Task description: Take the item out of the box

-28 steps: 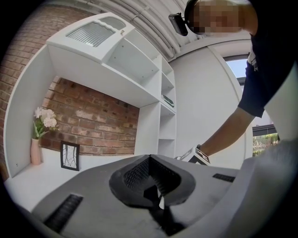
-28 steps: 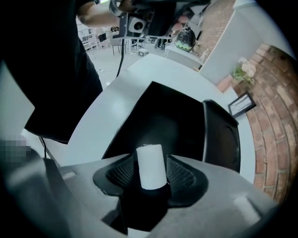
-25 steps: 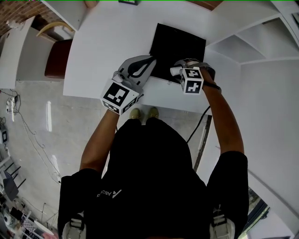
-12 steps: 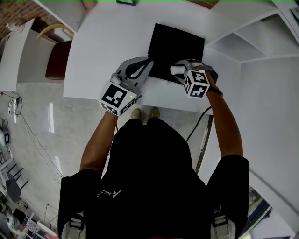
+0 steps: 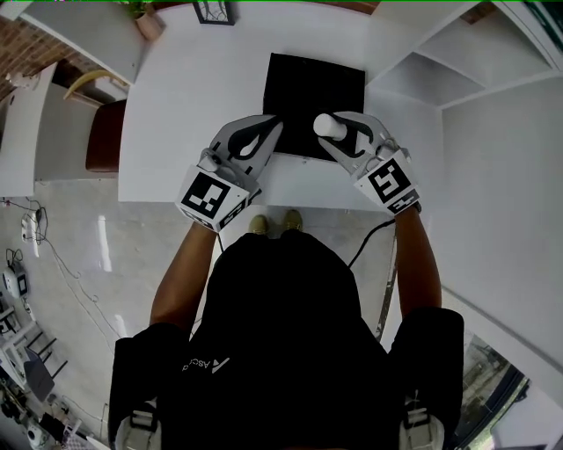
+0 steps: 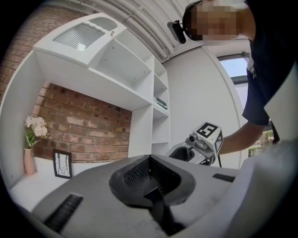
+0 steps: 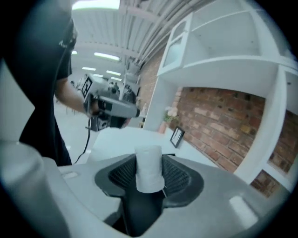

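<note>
A flat black box (image 5: 299,83) lies on the white table (image 5: 185,88). My right gripper (image 5: 337,132) is shut on a small white roll (image 5: 325,126), held above the box's near edge. In the right gripper view the white roll (image 7: 149,168) stands upright between the ribbed pads of my right gripper (image 7: 149,179). My left gripper (image 5: 274,130) hovers at the box's near left corner with its jaws together and nothing in them. The left gripper view shows my left gripper (image 6: 149,162) shut, with the right gripper (image 6: 200,144) beyond it.
A small picture frame (image 5: 215,11) and a vase of flowers (image 5: 145,18) stand at the table's far edge. White shelving (image 5: 457,61) borders the table on the right. A brown chair (image 5: 106,110) sits to the left. A cable hangs below the right arm.
My right gripper has swung round, its marker cube now nearer the person, with the white roll still in its jaws. My left gripper has shifted slightly. The head view has moved.
</note>
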A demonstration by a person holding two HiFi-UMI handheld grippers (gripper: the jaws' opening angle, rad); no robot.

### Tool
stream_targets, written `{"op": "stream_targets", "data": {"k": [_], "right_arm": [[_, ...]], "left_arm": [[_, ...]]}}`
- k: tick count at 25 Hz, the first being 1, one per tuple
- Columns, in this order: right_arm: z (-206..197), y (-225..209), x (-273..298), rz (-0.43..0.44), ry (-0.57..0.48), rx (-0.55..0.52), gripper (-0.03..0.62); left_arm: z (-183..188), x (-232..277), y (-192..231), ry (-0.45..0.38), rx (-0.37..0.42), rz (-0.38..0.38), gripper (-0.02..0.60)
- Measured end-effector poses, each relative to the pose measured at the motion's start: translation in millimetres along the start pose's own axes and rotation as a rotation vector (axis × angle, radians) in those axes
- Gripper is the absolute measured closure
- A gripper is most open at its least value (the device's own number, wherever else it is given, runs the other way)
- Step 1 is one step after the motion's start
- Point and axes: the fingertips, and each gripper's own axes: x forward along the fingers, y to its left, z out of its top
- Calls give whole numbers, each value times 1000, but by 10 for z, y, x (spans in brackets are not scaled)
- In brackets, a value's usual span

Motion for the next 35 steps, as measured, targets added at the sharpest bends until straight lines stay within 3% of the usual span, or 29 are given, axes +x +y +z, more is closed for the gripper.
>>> {"op": "stream_targets", "data": {"k": [7,13,19,35], "right_arm": [[650,-119,-683,-157,-409,262,419],[825,-80,-958,-197,-598,374,419],[837,-17,-1077,-215,-653,402,421],[781,20,-1116,-202,-647,404,421]], "left_arm": [[393,71,-293,-60,17,-58,583],[518,111,-520,-69,33,-95,583],[543,124,-666,-76,36,-103,583],[554,111,-698,-83,37,-86,583]]}}
